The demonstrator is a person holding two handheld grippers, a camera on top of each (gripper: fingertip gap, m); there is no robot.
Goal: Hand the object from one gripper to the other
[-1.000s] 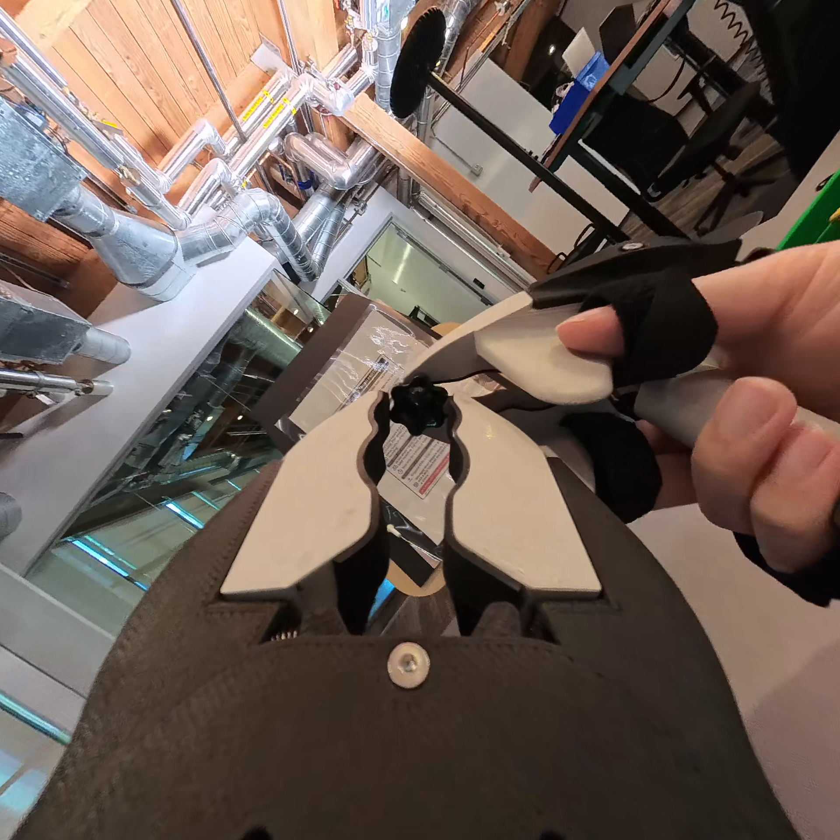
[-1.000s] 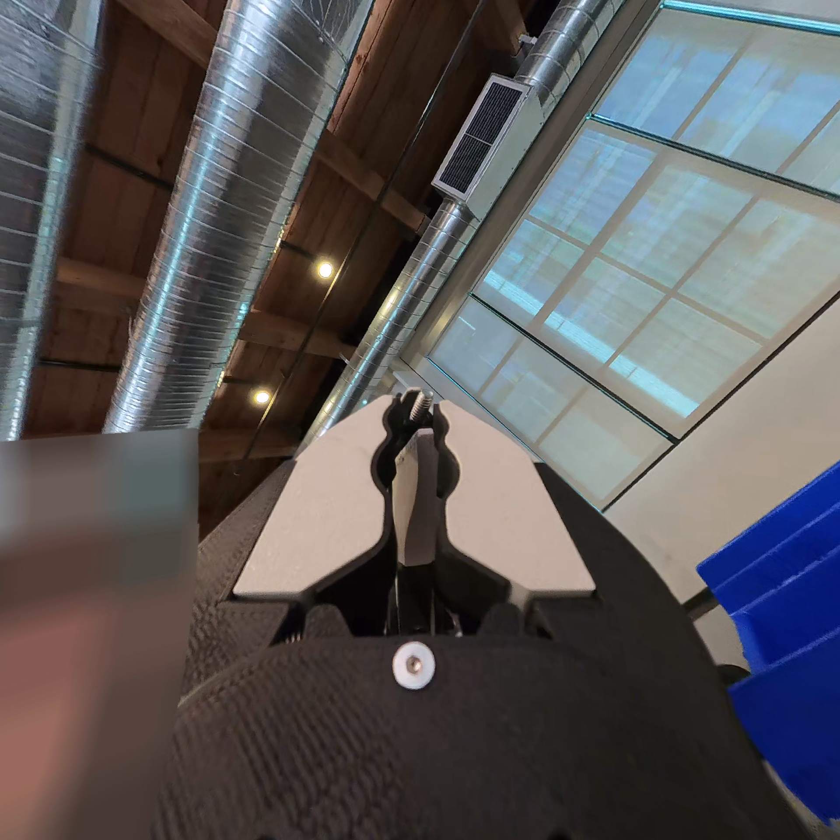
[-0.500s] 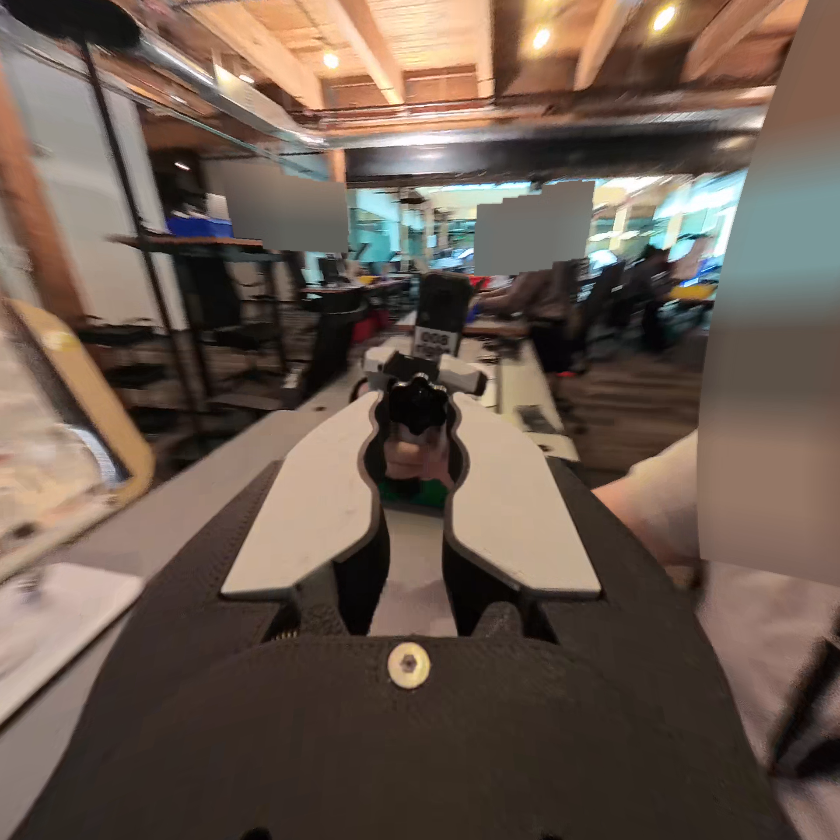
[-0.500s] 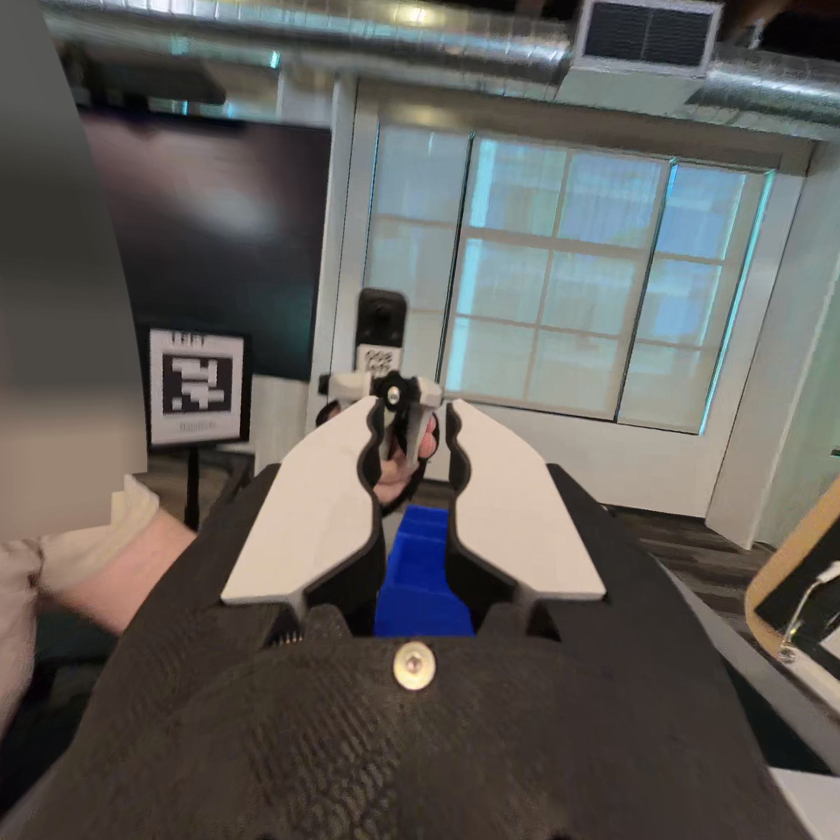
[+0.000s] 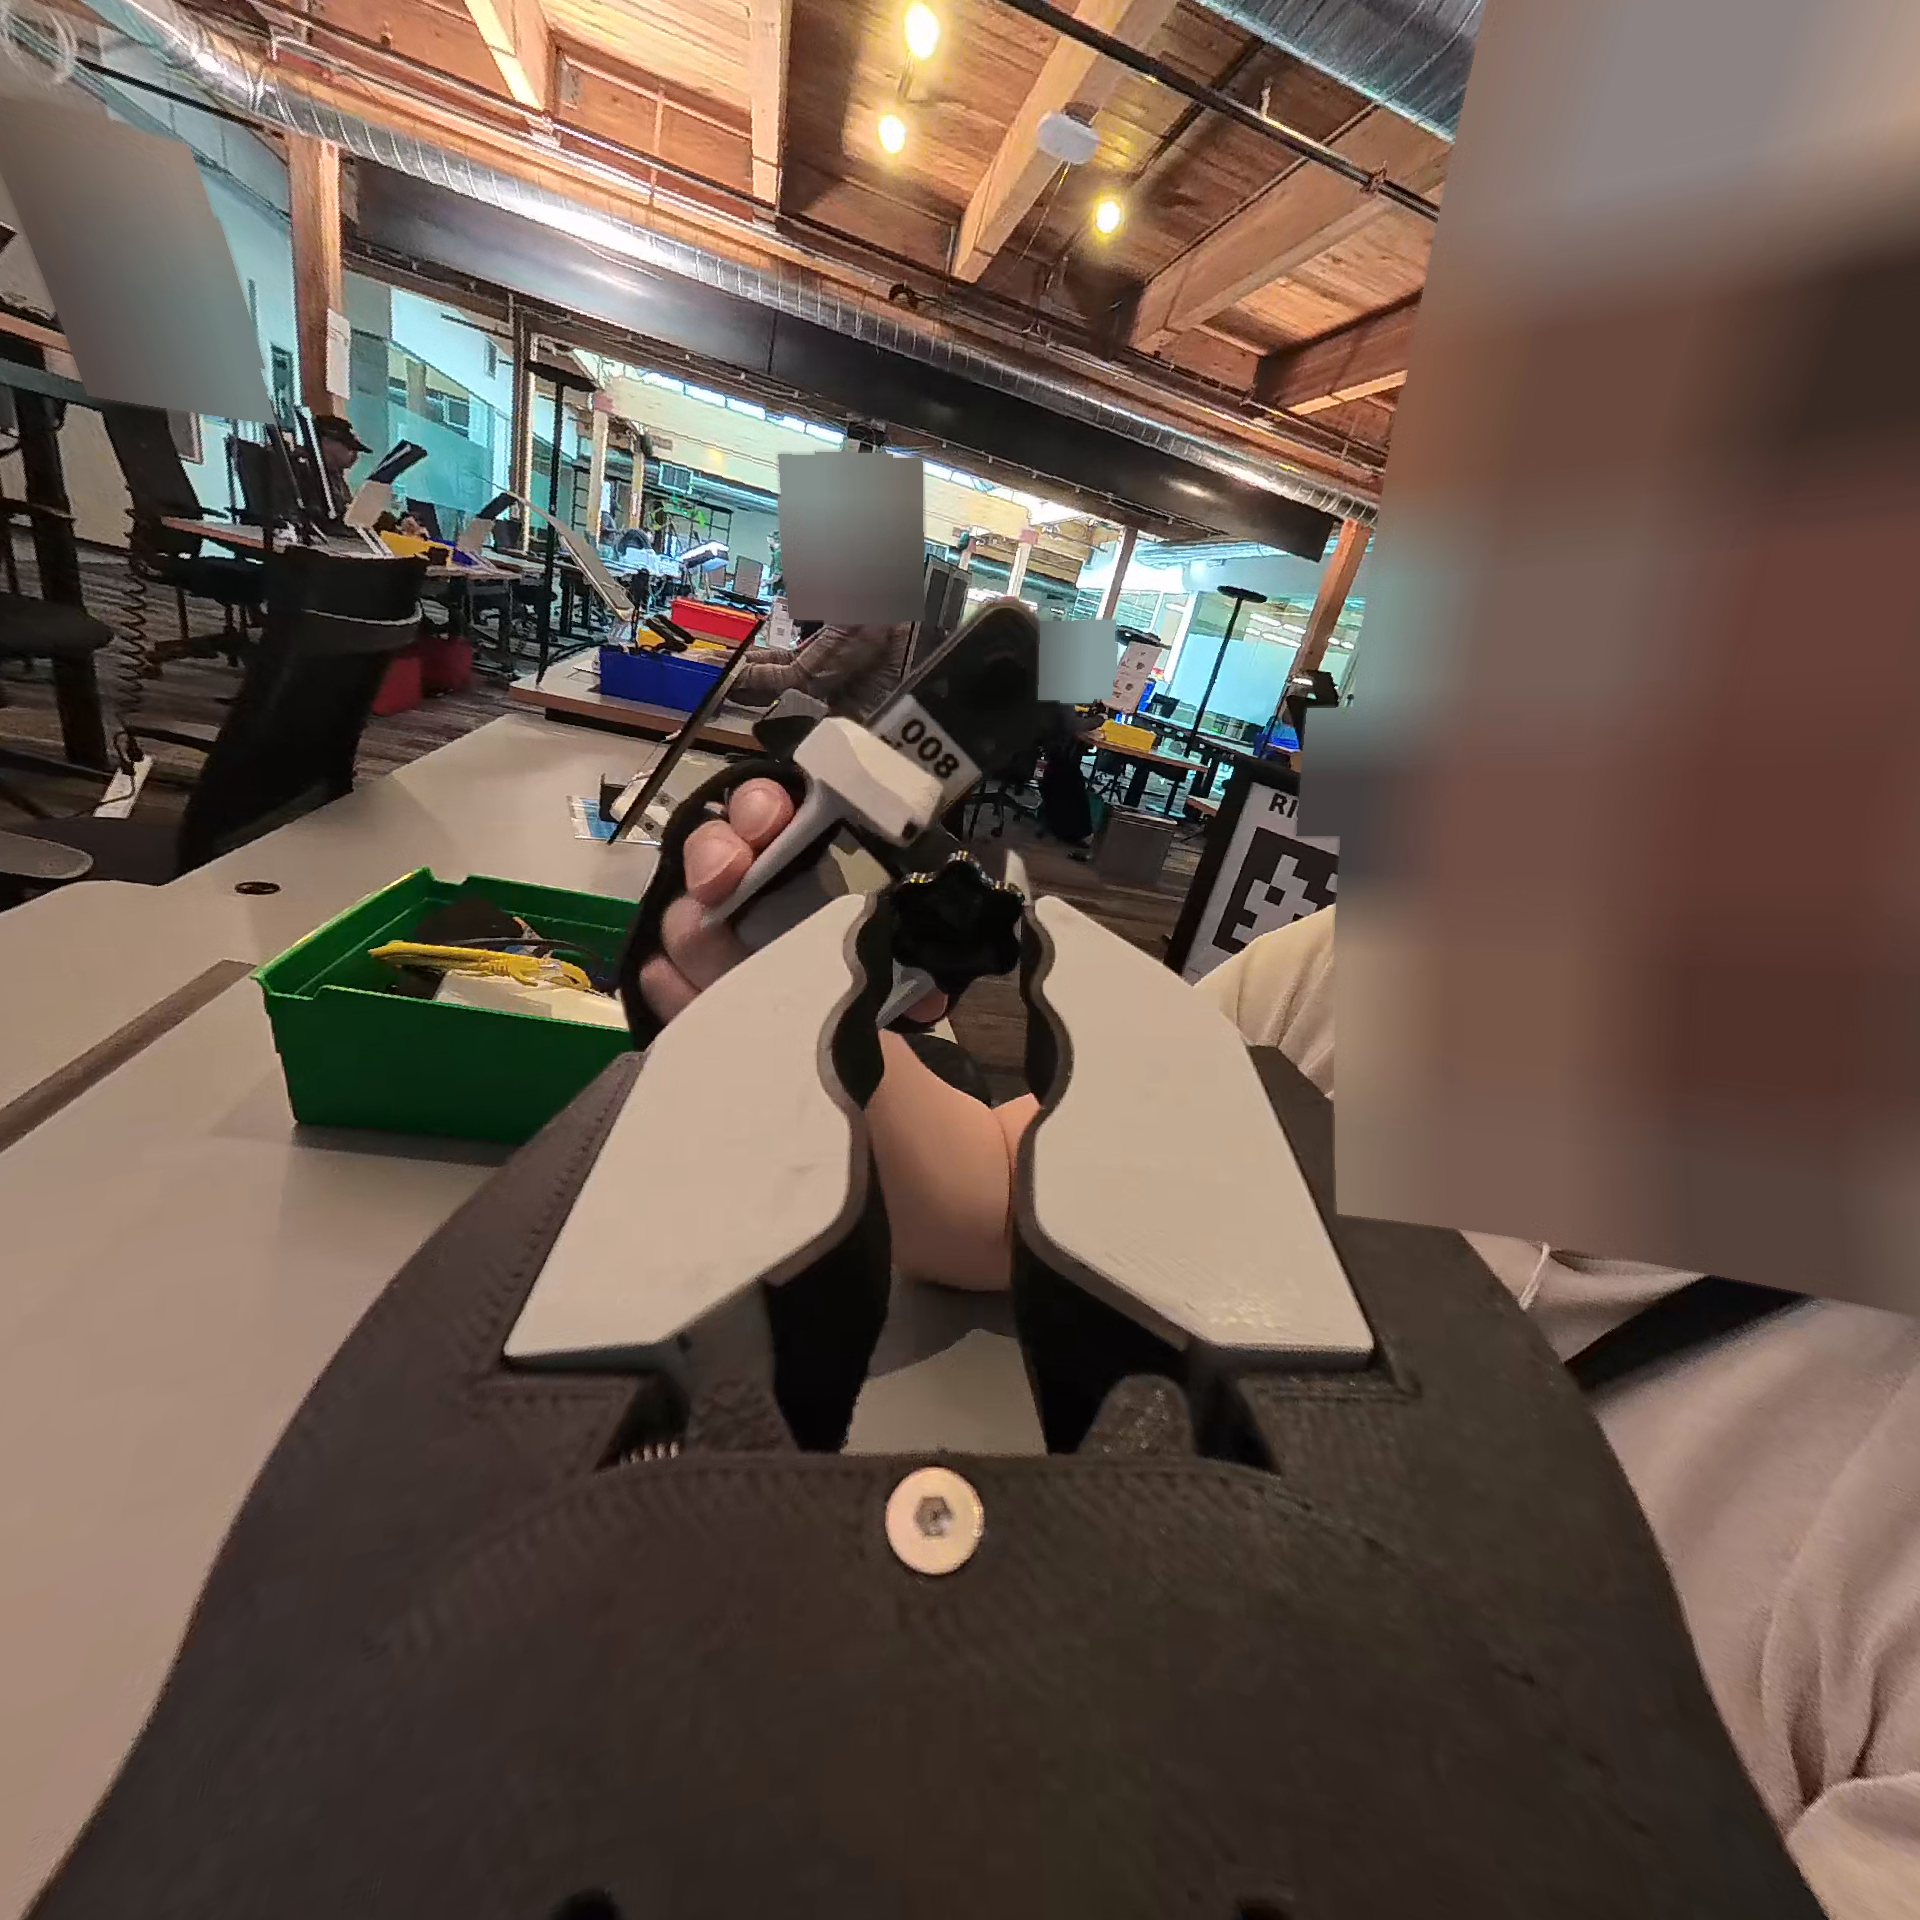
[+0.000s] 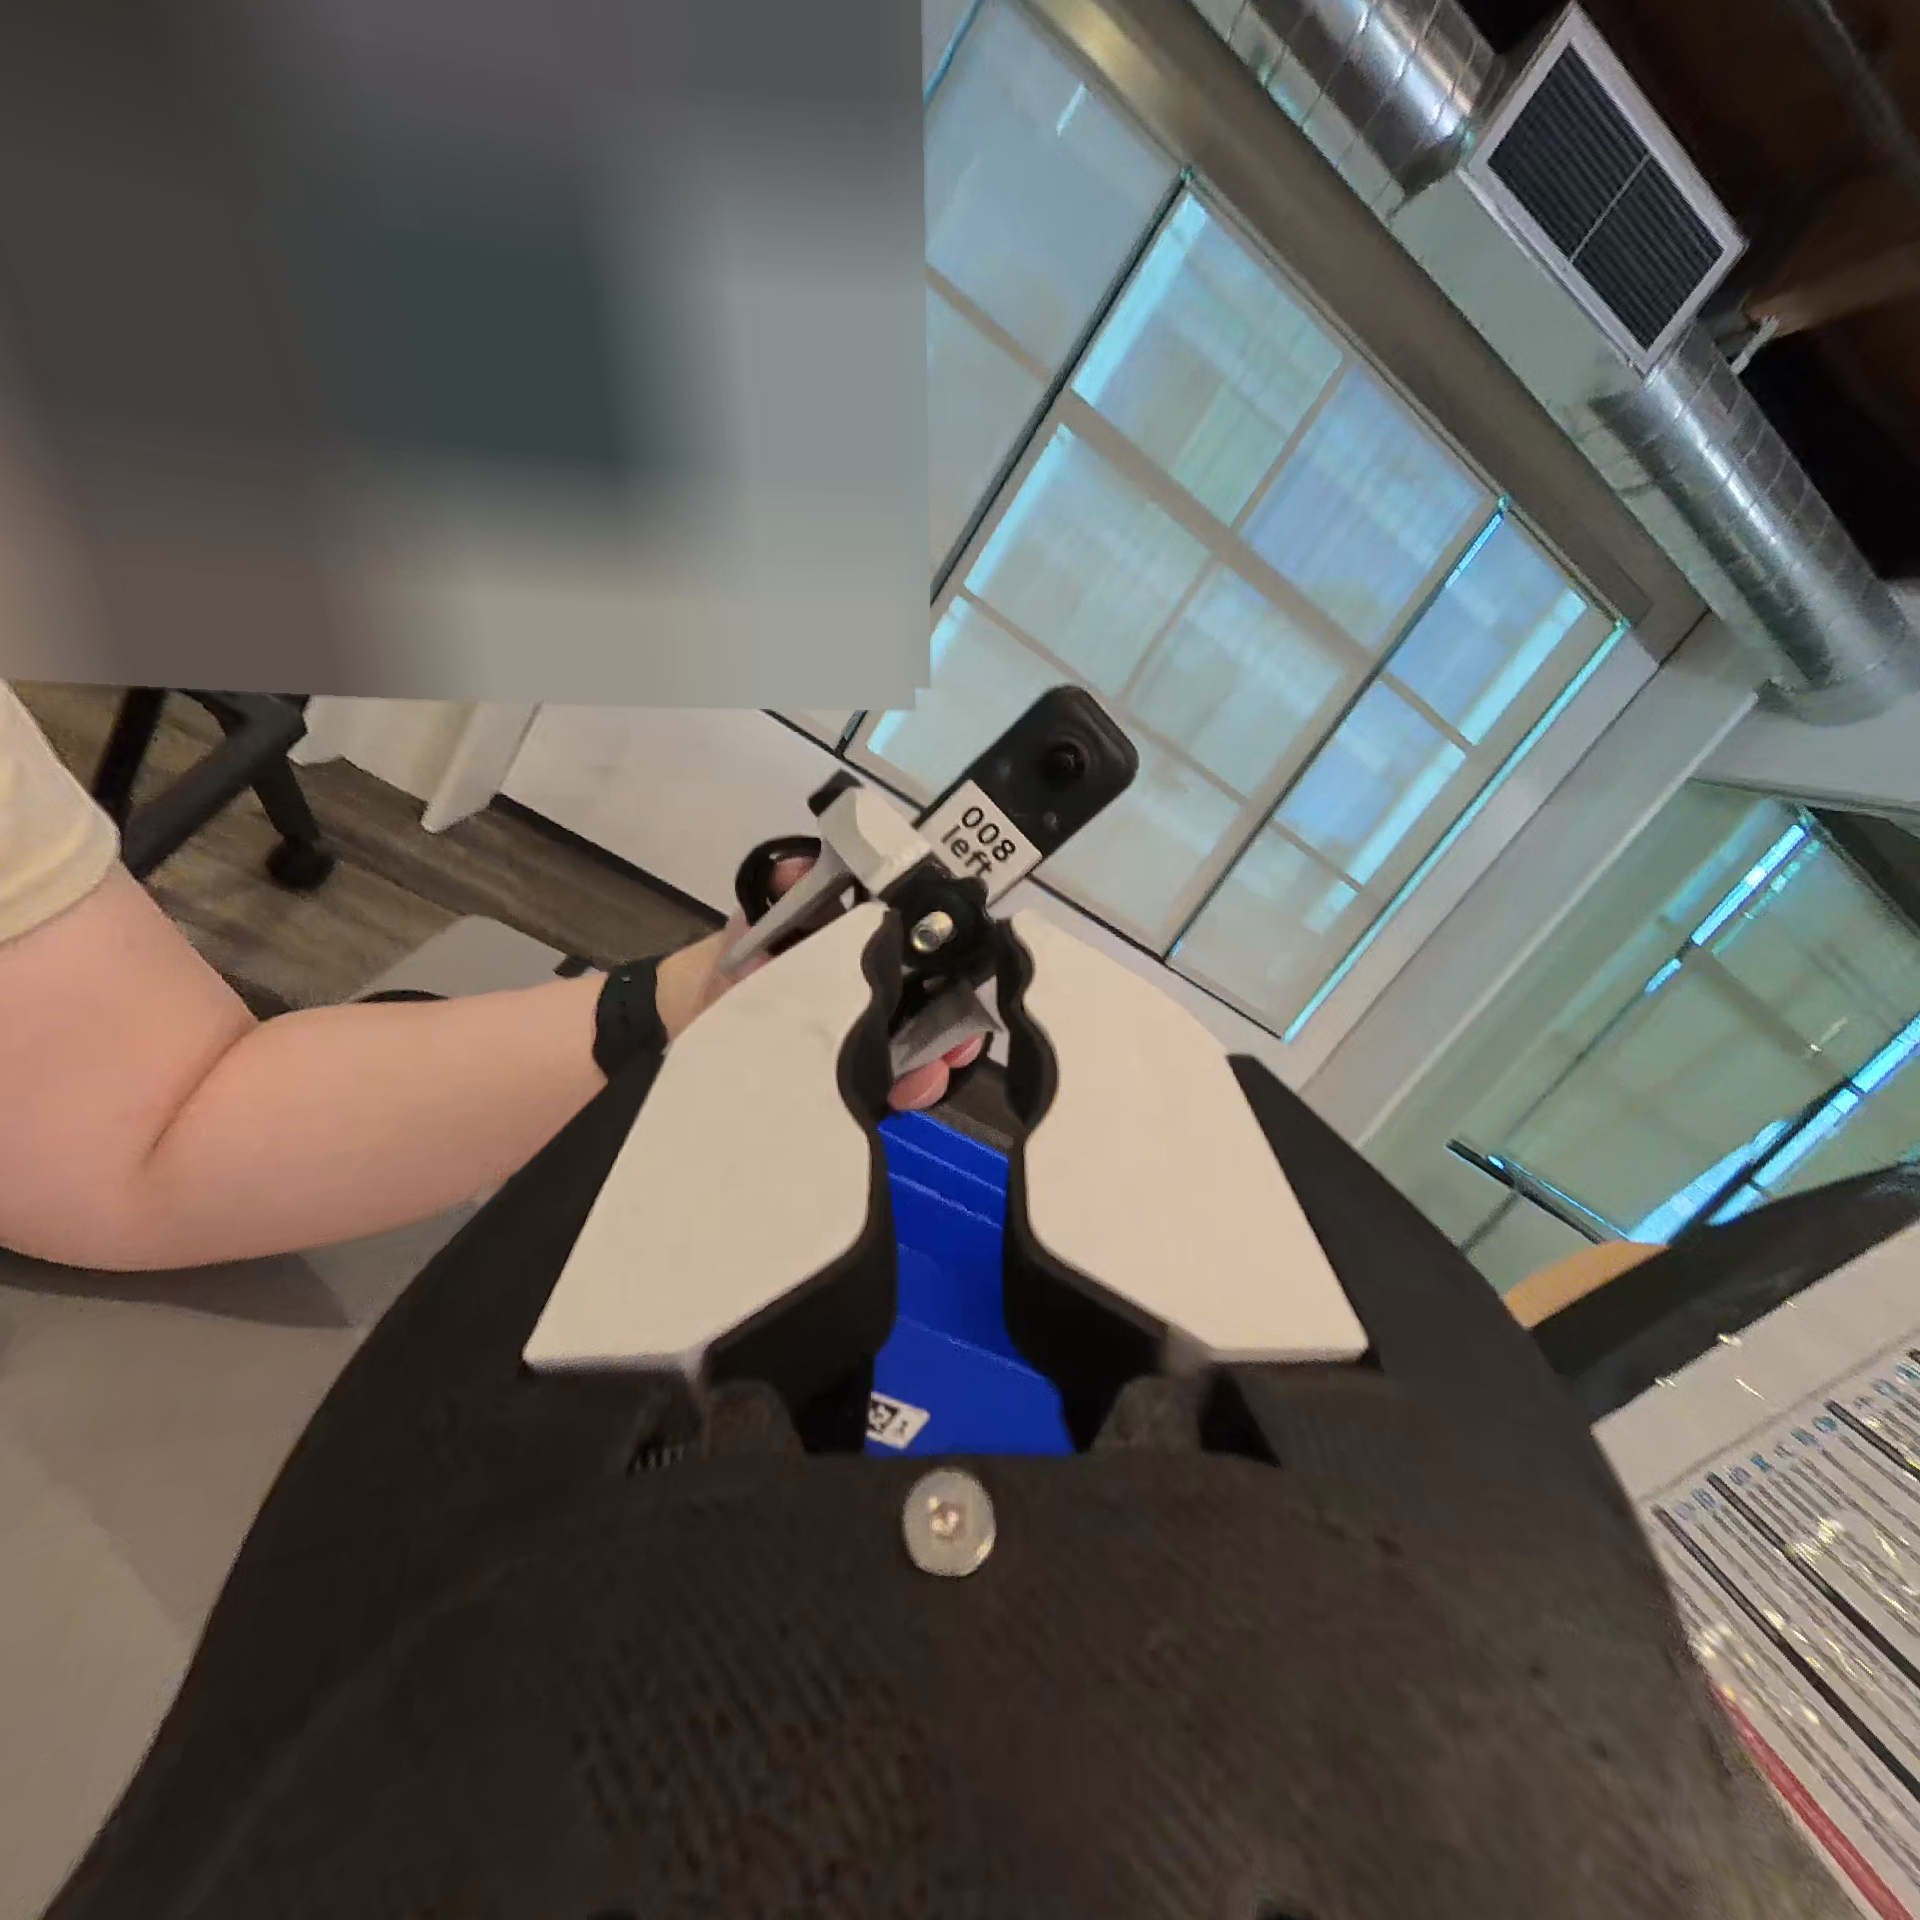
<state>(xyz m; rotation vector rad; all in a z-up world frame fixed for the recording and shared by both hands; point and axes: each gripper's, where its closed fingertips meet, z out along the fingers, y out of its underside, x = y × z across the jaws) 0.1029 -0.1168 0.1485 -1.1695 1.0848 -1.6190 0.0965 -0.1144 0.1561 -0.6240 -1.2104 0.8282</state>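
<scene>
An open-plan office and robotics workspace: exposed wooden ceiling beams (image 5: pixel 1049 114), silver ventilation ducts (image 6: pixel 1756 540), rows of desks (image 5: pixel 644 696) with office chairs (image 5: pixel 177 520), green (image 5: pixel 416 1039) and blue parts bins (image 5: pixel 660 675), and large gridded windows (image 6: pixel 1278 623).

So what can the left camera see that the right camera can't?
Only the left wrist view shows the green bin on the grey table and the wooden ceiling. Only the right wrist view shows the big window, a forearm with a black wristband, and a blue bin close below the fingers. Both show the black knob, pinched by the left gripper and the right gripper.
</scene>
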